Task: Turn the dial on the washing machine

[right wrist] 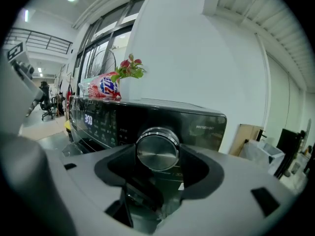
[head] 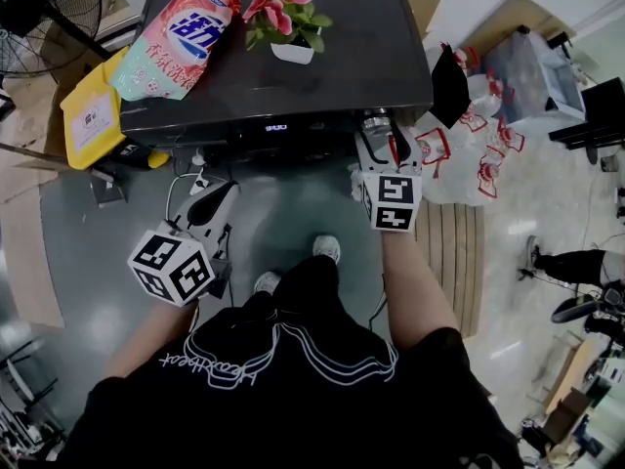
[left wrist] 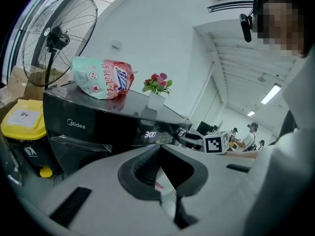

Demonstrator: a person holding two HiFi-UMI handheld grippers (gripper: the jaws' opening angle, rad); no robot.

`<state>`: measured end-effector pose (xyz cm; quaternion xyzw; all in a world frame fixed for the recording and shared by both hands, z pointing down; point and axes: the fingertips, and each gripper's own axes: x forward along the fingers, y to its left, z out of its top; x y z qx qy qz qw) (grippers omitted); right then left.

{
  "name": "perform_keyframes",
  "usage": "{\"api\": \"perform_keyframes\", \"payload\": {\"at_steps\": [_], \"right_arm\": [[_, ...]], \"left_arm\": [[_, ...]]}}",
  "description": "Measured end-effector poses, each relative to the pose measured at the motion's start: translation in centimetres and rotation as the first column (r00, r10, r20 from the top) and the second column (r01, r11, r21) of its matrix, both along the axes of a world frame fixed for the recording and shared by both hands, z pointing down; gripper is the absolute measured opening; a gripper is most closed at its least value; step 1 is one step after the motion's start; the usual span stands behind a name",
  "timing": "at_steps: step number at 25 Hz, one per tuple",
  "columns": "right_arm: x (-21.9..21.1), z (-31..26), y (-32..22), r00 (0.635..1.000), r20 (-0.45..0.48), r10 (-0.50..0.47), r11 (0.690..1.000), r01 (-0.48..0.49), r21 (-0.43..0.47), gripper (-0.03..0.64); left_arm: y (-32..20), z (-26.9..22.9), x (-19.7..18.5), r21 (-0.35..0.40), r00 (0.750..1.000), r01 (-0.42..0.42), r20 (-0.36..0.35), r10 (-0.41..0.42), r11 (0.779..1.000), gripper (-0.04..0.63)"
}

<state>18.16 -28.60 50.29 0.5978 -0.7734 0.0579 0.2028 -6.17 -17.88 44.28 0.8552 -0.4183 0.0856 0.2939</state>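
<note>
a: tally, machine first?
b: one washing machine point(head: 371, 57). one dial point(right wrist: 157, 150) on its front, one lit display point(left wrist: 150, 134).
a: on the top?
b: one detergent pouch point(head: 181, 37), one potted plant point(head: 285, 22).
a: around it?
b: one yellow container point(head: 93, 110), one fan point(head: 44, 13). white bags point(head: 488, 169) with red print at the right, heaped, count unclear.
a: tools?
b: two grippers: left gripper point(head: 217, 195), right gripper point(head: 379, 145). one marker cube point(head: 171, 264) on each, so two. two shoes point(head: 327, 248) on the floor.
</note>
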Motion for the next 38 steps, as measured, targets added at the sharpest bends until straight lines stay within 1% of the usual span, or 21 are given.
{"api": "perform_keyframes", "payload": {"at_steps": [3, 9, 17, 23, 30, 34, 36, 38], "right_arm": [[0.2, 0.0, 0.0, 0.999, 0.044, 0.004, 1.0, -0.003, -0.013, 0.282], [0.3, 0.1, -0.1, 0.986, 0.169, 0.012, 0.999, -0.006, -0.035, 0.282], [0.3, 0.0, -0.1, 0.973, 0.23, 0.009, 0.999, 0.003, -0.049, 0.282], [0.4, 0.1, -0.1, 0.957, 0.289, 0.025, 0.998, -0.005, -0.068, 0.282], [0.5, 0.2, -0.2, 0.919, 0.391, 0.044, 0.995, -0.006, -0.097, 0.282], [0.6, 0.3, -0.2, 0.899, 0.434, 0.06, 0.994, -0.013, -0.11, 0.282], [0.7, 0.3, -0.1, 0.871, 0.485, 0.076, 0.992, -0.017, -0.124, 0.282], [0.8, 0.3, -0.2, 0.828, 0.553, 0.094, 0.99, -0.02, -0.139, 0.282]], "left_arm": [[0.1, 0.0, 0.2, -0.003, 1.0, -0.001, -0.002, 0.001, 1.0, 0.005], [0.3, 0.0, 0.2, -0.007, 1.0, 0.003, 0.004, -0.003, 1.0, 0.005], [0.6, 0.4, -0.1, -0.02, 1.0, 0.021, 0.016, -0.021, 1.0, 0.005], [1.0, 0.4, -0.1, -0.014, 0.999, 0.02, 0.04, -0.019, 1.0, 0.005], [1.1, -0.1, -0.8, -0.013, 0.998, 0.045, 0.034, -0.044, 0.999, 0.005], [1.5, -0.2, -1.0, -0.017, 0.998, 0.054, 0.032, -0.053, 0.998, 0.005], [1.6, -0.3, -1.1, -0.022, 0.998, 0.059, 0.03, -0.058, 0.998, 0.005], [1.6, -0.3, -1.2, -0.026, 0.998, 0.063, 0.027, -0.062, 0.998, 0.005]]}}
